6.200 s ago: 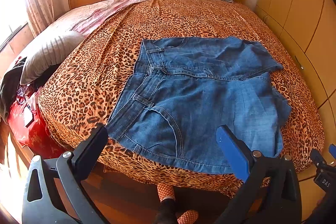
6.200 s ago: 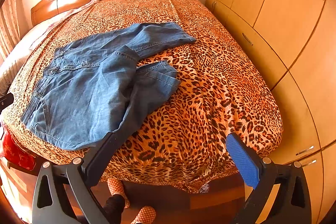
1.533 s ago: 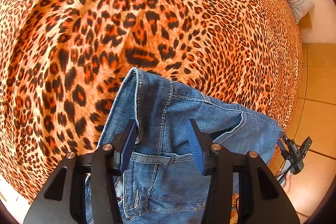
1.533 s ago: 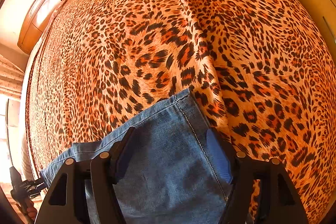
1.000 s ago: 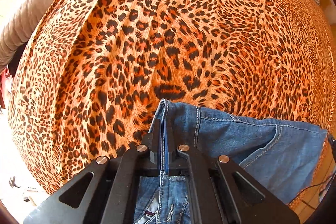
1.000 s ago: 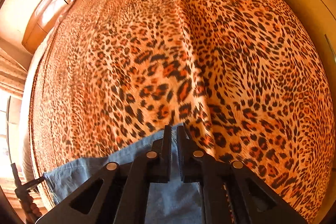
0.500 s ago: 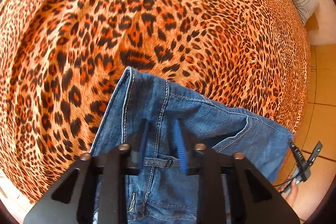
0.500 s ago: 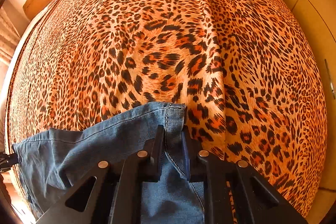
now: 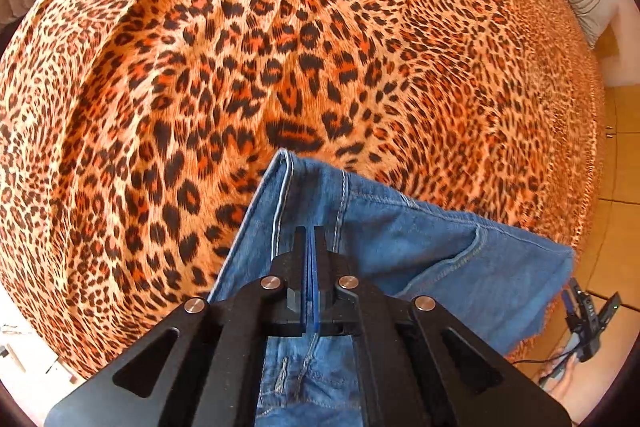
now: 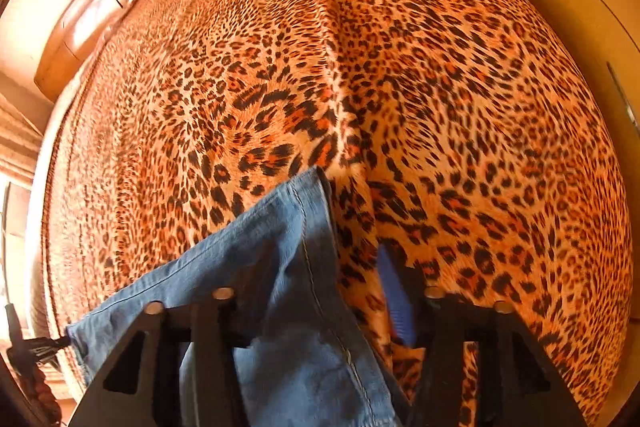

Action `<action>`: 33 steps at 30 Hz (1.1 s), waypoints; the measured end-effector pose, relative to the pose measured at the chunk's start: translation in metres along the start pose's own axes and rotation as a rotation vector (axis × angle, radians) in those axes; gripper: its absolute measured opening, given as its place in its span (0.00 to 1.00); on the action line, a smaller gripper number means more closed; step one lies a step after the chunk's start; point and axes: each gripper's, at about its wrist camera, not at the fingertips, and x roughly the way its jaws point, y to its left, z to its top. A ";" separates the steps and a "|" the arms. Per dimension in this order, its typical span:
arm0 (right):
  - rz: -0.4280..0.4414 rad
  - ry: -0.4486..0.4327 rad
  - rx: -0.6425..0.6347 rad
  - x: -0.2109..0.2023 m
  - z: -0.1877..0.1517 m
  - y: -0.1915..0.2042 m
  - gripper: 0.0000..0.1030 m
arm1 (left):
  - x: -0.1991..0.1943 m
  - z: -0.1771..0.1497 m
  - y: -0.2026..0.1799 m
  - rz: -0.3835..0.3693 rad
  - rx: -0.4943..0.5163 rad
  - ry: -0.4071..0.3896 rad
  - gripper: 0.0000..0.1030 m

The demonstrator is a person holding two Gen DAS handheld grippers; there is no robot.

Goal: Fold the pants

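The left gripper [image 9: 311, 247] pinches the waistband of the pants [image 9: 400, 247], its jaws pressed together on the denim. The pants lie near the foot edge of the bed [image 9: 280, 47], long axis running along that edge, waist left, leg hem right. The right gripper [image 10: 316, 291] stands spread, the hem draped over one finger. Folding looks barely begun; the lengthwise and crosswise folds remain.
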 end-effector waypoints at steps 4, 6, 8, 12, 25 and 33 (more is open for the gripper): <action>0.037 0.049 0.040 -0.016 -0.048 -0.033 0.63 | 0.006 -0.043 0.007 -0.031 0.048 0.040 0.11; 0.047 0.084 0.061 -0.011 -0.066 -0.041 0.63 | 0.019 -0.053 0.001 -0.039 0.037 0.067 0.16; 0.069 0.096 0.081 -0.006 -0.081 -0.040 0.59 | 0.030 -0.059 -0.006 -0.002 0.022 0.082 0.16; 0.018 0.058 0.030 -0.015 -0.090 -0.030 0.06 | 0.030 -0.071 -0.028 0.123 0.106 0.033 0.14; 0.059 0.005 0.222 -0.058 -0.127 -0.088 0.27 | 0.032 -0.051 -0.034 0.086 0.076 0.054 0.13; 0.025 0.033 0.132 -0.121 -0.215 -0.090 0.51 | 0.008 -0.112 0.021 0.037 0.172 0.057 0.25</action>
